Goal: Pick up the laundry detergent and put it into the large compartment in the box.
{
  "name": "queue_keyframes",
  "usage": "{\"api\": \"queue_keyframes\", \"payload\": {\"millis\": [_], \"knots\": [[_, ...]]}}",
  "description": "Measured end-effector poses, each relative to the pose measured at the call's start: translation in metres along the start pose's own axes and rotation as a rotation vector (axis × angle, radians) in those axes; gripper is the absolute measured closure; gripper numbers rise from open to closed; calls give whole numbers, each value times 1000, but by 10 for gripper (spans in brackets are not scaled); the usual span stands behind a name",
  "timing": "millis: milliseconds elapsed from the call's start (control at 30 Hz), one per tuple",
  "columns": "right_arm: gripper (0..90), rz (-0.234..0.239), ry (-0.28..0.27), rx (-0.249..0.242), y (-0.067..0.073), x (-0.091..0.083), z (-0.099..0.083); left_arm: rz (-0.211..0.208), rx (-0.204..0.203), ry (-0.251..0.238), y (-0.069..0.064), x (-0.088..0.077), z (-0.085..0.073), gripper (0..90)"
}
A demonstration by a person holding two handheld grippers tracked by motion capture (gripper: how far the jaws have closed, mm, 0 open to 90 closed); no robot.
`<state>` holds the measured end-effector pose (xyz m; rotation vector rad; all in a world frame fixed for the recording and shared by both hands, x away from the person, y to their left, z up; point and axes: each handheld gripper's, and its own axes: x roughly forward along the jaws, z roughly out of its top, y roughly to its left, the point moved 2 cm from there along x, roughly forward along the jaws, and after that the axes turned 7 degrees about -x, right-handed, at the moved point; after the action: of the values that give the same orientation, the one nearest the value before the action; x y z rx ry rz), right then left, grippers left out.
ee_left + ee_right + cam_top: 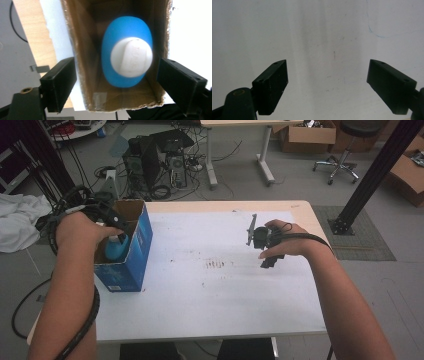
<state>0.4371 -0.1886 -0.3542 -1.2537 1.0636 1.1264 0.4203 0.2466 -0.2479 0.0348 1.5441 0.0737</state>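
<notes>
The left gripper (pixel 116 82) hangs open over the blue bottle (pixel 126 53), which stands inside the box (pixel 140 245) at the desk's left edge. The right gripper (pixel 327 85) waits open.

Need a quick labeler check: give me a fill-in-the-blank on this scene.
1. The blue bottle stands inside the ____ box.
2. The bottle's cap is ____ in colour.
3. The left gripper hangs above the box with its jaws ____.
4. The right gripper points at the white ____.

Missing words: blue; white; open; table
</notes>
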Motion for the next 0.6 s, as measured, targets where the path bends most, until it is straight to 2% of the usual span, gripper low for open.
{"api": "queue_keyframes", "payload": {"millis": [267,600], "knots": [[175,1,9,4,0,-1,-2,9,33,-24,4,-11,-1,142],[175,-7,17,0,1,-9,0,12,63,-41,-3,-23,-2,86]]}}
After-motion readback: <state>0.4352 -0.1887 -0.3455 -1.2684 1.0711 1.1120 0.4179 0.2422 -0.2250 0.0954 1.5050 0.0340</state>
